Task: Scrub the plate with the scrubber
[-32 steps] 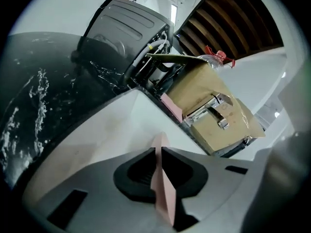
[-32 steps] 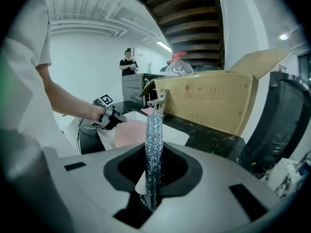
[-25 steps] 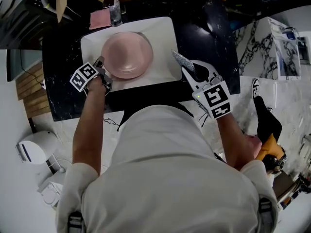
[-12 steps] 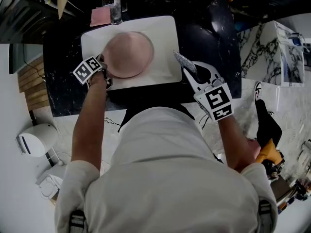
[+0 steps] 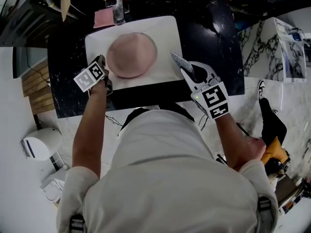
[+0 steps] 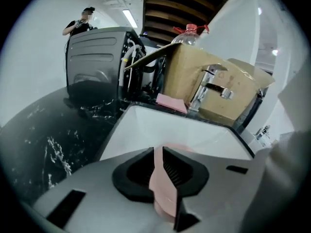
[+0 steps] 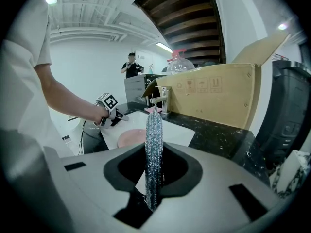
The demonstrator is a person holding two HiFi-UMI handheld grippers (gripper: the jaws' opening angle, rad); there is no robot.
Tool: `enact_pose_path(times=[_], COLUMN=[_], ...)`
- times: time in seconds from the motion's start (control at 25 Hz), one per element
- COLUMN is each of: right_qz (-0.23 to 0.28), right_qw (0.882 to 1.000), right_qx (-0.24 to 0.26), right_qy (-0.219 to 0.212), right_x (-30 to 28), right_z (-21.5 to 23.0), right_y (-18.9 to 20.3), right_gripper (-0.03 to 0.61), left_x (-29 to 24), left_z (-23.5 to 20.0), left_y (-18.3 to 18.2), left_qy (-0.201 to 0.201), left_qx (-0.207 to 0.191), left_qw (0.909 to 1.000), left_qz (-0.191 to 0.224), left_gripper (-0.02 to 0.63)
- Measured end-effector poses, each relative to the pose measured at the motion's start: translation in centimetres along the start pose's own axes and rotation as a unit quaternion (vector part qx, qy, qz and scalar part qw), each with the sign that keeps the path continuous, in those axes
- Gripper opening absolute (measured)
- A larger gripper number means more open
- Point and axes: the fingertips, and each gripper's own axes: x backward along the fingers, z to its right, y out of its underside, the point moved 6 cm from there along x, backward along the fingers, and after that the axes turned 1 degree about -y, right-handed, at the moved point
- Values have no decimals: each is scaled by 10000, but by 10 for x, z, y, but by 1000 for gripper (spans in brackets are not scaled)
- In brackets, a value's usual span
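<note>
Left gripper (image 5: 103, 68) pinches the rim of tilted pink plate (image 5: 132, 55) over white sink (image 5: 171, 30); jaws just eased wider. Right gripper (image 5: 190, 74) clamps silver scrubber (image 5: 179, 60), clear of plate.

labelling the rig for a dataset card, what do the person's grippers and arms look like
The left gripper and right gripper are white plastic with black-lined jaws and a cube of black-and-white square markers; the right shows a small green light. The person wears short light sleeves. The left jaws have just been opening, with the plate between them.
</note>
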Motion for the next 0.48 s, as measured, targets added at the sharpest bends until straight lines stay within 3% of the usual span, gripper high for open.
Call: enact_pose_path(times=[0.24, 0.48], right_qz=[179, 362], right_qw=[9997, 9984], right_qx=[-27, -137], right_qy=[170, 422], right_x=[1, 4], right_z=[-33, -79], right_y=[-11, -20], right_gripper=[75, 77], left_x=[48, 104], left_z=[18, 21], left_y=[-13, -10], left_qy=[685, 1434], left_qx=[-776, -1451], left_qw=[9939, 9768], left_qz=[378, 656], left_gripper=[61, 66])
